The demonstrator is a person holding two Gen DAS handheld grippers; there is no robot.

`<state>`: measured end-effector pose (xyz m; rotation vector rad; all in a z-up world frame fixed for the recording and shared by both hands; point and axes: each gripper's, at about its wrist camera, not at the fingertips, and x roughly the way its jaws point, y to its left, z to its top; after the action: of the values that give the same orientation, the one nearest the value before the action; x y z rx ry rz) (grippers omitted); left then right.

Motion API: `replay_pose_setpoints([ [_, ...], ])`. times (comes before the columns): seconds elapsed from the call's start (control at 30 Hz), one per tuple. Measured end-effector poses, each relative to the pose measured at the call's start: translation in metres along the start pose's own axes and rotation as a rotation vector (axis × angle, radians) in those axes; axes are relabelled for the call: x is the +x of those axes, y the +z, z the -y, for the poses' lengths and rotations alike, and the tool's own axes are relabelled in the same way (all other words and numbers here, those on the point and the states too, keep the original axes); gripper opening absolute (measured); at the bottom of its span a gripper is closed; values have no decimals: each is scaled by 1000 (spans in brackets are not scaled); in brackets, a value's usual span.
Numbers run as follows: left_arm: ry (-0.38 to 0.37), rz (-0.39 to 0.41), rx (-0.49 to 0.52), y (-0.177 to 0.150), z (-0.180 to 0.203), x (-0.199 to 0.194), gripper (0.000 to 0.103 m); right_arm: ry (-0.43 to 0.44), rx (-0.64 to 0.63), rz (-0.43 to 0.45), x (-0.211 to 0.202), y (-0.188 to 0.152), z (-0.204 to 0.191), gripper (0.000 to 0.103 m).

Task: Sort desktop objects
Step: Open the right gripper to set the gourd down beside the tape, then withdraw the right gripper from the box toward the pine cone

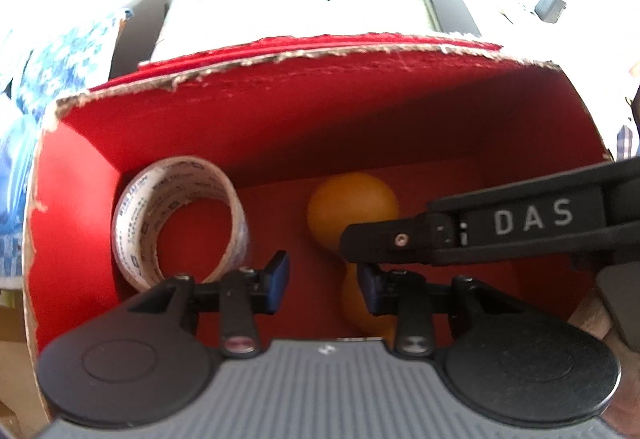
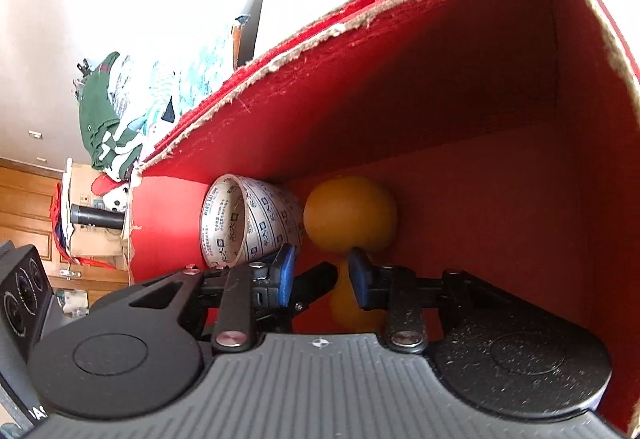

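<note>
Inside the torn-edged red cardboard box [image 1: 360, 111], a printed roll of clear tape [image 1: 180, 219] leans left of an orange ball-ended object [image 1: 352, 207], while the left tool [image 1: 322, 283] and right tool [image 2: 320, 281], both released and empty, should probably lift straight out without nudging either.

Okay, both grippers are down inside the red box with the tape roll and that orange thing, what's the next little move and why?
Probably lift both grippers straight up out of the red box. The left gripper and right gripper both look open and empty, while the tape roll and the orange thing already rest on the box floor, so nothing there seems left to place.
</note>
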<state>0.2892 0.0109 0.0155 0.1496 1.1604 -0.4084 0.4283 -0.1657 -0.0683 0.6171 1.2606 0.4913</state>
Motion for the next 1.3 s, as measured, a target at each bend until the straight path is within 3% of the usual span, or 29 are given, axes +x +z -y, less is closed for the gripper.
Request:
replay_pose_setpoints([
  [0.2, 42, 61, -4, -4, 1, -7, 36, 45, -10, 66, -1, -2, -3, 33],
  [0.43, 39, 121, 13, -11, 3, -20, 38, 103, -91, 153, -7, -8, -12, 33],
  [0.57, 54, 207, 0, -24, 7, -50, 37, 78, -200, 226, -27, -20, -20, 33],
  [0.7, 46, 281, -6, -43, 11, -87, 38, 102, -184, 236, -36, -30, -14, 33],
  [0.97, 24, 279, -66, -75, 20, -115, 38, 115, -271, 282, -41, -59, -38, 33],
  [1.3, -106, 282, -15, -118, 76, -130, 38, 143, -335, 375, -106, -91, -2, 33],
])
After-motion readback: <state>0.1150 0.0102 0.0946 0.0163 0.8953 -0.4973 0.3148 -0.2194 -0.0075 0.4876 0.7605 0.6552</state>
